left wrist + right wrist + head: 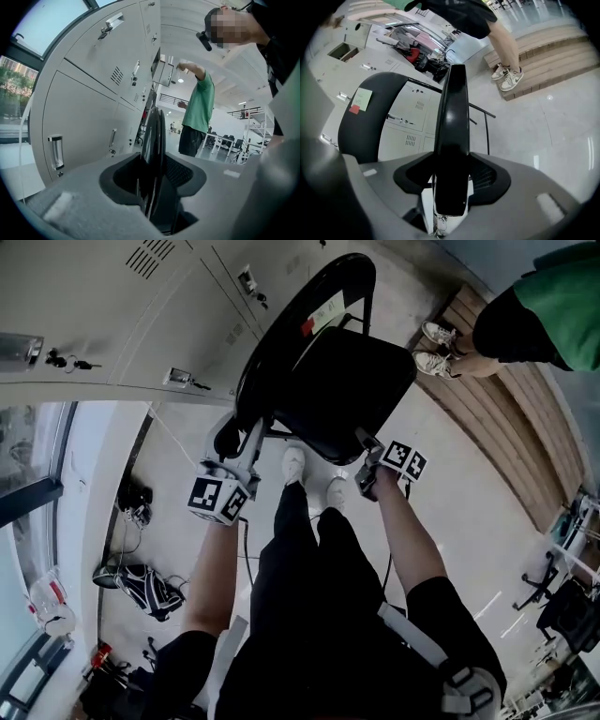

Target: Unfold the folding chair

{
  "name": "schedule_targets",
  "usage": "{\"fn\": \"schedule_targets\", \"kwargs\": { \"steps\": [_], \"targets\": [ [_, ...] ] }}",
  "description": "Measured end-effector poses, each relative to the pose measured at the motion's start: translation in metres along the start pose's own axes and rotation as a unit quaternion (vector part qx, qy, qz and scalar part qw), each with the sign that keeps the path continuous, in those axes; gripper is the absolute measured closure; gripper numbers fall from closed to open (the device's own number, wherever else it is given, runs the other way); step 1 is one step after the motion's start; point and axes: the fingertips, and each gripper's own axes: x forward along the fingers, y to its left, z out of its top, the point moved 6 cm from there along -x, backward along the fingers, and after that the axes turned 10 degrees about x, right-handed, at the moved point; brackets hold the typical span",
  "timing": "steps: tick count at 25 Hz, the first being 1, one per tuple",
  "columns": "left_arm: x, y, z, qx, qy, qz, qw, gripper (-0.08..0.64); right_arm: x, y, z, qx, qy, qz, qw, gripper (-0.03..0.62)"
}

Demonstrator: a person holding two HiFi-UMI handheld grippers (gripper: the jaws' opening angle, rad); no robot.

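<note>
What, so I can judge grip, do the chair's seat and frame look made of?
Seat: probably hard moulded plastic, black and glossy; its edge shows a bright sheen. Frame: likely painted metal tube, black, thin and evenly bent.

Grey lockers stand ahead on your left, with keys hanging in some doors. Wooden steps run along your right. A bystander in a green shirt stands on them in white sneakers. A black bag lies on the floor near the window.
</note>
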Motion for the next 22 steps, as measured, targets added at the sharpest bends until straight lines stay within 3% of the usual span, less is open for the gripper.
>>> {"fn": "schedule_targets", "kwargs": {
  "steps": [7, 18, 22],
  "targets": [
    [0.003, -0.024, -0.007, -0.007, 0.011, -0.034, 0.9993, 0.411, -0.008, -0.044, 0.006, 0.017, -0.007, 0.026, 1.000, 0.365],
    [0.005, -0.098, -0.027, 0.005, 0.038, -0.098, 0.9944, 0.416, -0.026, -0.109, 0.010, 0.059, -0.044, 0.034, 0.997, 0.364],
    [0.009, -0.114, -0.032, 0.000, 0.035, -0.093, 0.9950, 0.416, -0.031, -0.122, 0.017, 0.058, -0.053, 0.051, 0.996, 0.360]
  ]
}}
